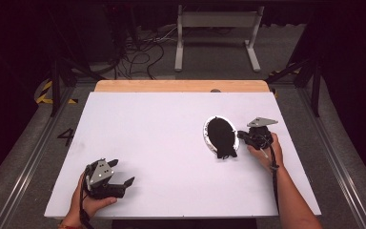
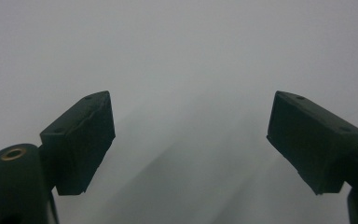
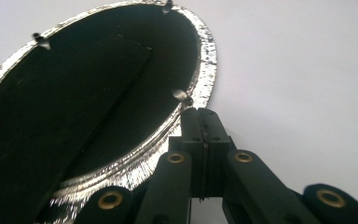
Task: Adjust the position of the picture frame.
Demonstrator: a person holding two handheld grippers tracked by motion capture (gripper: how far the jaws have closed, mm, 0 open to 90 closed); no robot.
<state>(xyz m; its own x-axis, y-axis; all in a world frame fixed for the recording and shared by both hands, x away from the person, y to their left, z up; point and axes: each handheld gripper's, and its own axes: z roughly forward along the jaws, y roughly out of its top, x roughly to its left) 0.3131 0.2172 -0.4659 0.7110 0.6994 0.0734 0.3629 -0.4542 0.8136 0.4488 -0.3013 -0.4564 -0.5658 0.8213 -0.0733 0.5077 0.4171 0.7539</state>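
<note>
1. Lower left of the high view: the left claw [image 1: 122, 173] rests on the white counter [image 1: 162, 143] with jaws spread wide and nothing between them.
2. Right of centre lies an oval frame [image 1: 220, 137], face down, black back with a stand flap and a thin silver rim; it looks light, stiff and probably fragile if glazed.
3. The right claw [image 3: 200, 116] sits at the rim, jaws pressed together; whether they pinch the rim I cannot tell. The rim is the best hold.
4. No readable writing on it.

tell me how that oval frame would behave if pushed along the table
The frame lies flat face down, so it would likely slide, not roll. Its black stand flap may swing loose if lifted. The shut right hand-held gripper meets its silver rim.
</note>
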